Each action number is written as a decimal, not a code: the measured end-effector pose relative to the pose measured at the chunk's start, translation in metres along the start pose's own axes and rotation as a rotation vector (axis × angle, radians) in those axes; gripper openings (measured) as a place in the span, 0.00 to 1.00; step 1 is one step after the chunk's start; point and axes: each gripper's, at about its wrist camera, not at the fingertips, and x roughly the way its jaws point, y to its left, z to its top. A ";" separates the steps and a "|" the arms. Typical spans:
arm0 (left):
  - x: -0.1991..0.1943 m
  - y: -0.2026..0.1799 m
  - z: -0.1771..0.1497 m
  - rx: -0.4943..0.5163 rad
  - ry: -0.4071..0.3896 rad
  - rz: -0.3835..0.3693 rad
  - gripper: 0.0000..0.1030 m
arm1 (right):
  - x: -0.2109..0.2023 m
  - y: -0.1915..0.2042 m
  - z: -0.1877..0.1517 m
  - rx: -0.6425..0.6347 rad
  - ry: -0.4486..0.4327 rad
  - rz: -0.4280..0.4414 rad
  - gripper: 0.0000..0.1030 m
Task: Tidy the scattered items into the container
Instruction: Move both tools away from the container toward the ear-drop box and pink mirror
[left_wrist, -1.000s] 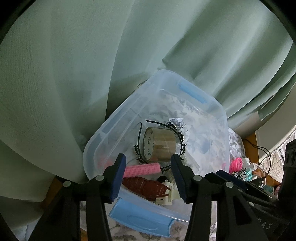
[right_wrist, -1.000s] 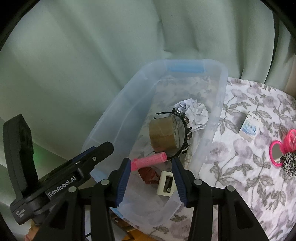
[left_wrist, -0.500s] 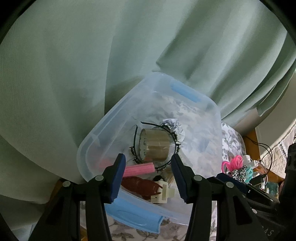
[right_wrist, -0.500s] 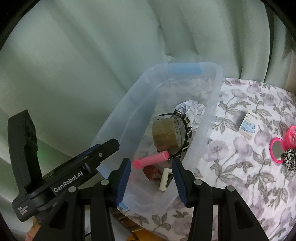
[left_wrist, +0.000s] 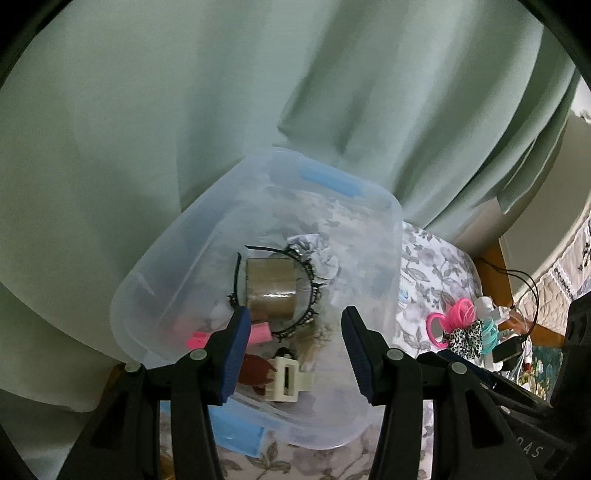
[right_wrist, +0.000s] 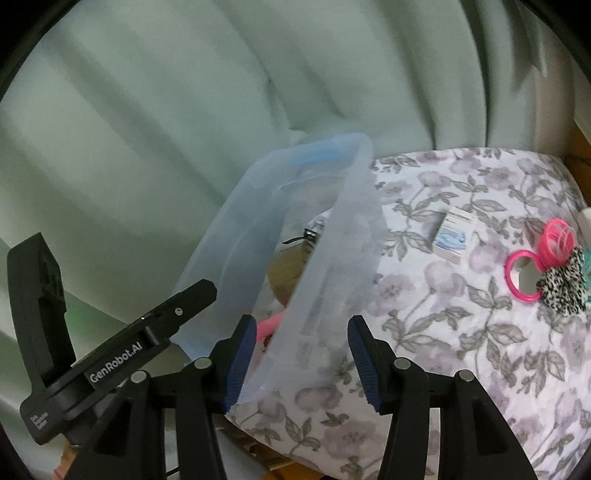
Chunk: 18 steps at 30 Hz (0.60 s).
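Note:
A clear plastic container (left_wrist: 177, 266) with blue handles holds a brown tape roll (left_wrist: 271, 288), a black lace headband (left_wrist: 312, 291), a pink roller (left_wrist: 258, 334), a brown claw clip (left_wrist: 255, 371), a cream clip (left_wrist: 286, 380) and crumpled paper (left_wrist: 317, 251). My left gripper (left_wrist: 295, 321) hangs open above the container's near end, nothing between its fingers. My right gripper (right_wrist: 301, 328) is open over the container's (right_wrist: 332, 277) right wall and corner, touching nothing. Out on the floral cloth lie a small white-blue box (right_wrist: 454, 236), a pink ring mirror (right_wrist: 522, 275), pink hair ties (right_wrist: 557, 242) and a leopard scrunchie (right_wrist: 563, 288).
A pale green curtain (left_wrist: 221, 110) hangs right behind the container. The floral tablecloth (right_wrist: 461, 350) ends close in front of my right gripper. More clutter and black cords (left_wrist: 517, 280) sit at the far right. The left gripper's body (right_wrist: 110, 354) shows low left in the right wrist view.
Both grippers have drawn back from the container, which now looks smaller. The right wrist view has swung right, from looking into the bin to seeing its side wall and more cloth.

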 end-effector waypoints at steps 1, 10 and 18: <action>0.000 -0.005 0.000 0.010 0.000 0.007 0.51 | -0.003 -0.006 -0.001 0.014 -0.004 -0.001 0.54; 0.008 -0.064 -0.009 0.134 0.014 -0.066 0.51 | -0.025 -0.065 -0.009 0.128 -0.040 -0.034 0.54; 0.030 -0.128 -0.026 0.263 0.081 -0.105 0.51 | -0.051 -0.141 -0.022 0.292 -0.089 -0.107 0.54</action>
